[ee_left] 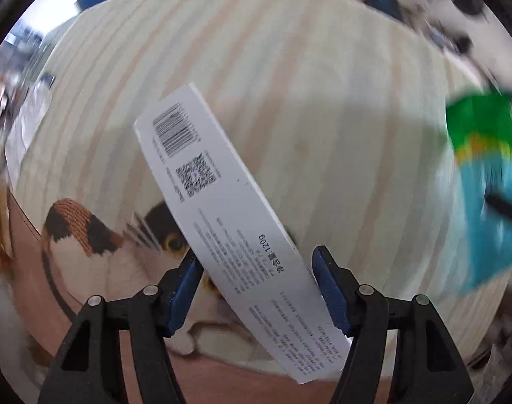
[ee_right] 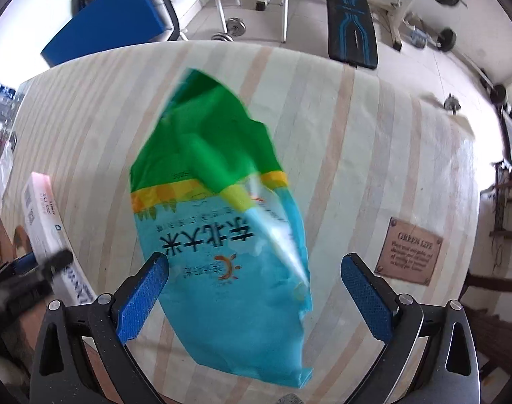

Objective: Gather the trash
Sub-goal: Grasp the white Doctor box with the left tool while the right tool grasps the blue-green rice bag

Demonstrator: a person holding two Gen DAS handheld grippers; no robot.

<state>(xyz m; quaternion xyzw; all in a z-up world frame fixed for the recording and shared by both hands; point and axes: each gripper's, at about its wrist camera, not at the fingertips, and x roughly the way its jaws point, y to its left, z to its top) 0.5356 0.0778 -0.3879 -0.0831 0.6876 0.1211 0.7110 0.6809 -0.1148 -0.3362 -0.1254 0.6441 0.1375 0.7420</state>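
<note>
A long white carton (ee_left: 222, 222) with a barcode and QR code stands between the pads of my left gripper (ee_left: 256, 289). The jaws sit wide and I cannot tell whether the pads touch it. It also shows in the right wrist view (ee_right: 42, 215) at the far left. A green and blue plastic bag (ee_right: 222, 222) with yellow band lies or hangs between the blue pads of my right gripper (ee_right: 256, 289), whose jaws stand wide apart. The bag shows blurred at the right in the left wrist view (ee_left: 484, 181).
A striped cloth (ee_right: 356, 155) covers the round table. A cat-picture mat (ee_left: 97, 245) lies at the near left edge. A brown plaque (ee_right: 410, 250) lies on the right. Weight benches (ee_right: 351, 20), dumbbells and a blue pad (ee_right: 111, 17) stand beyond the table.
</note>
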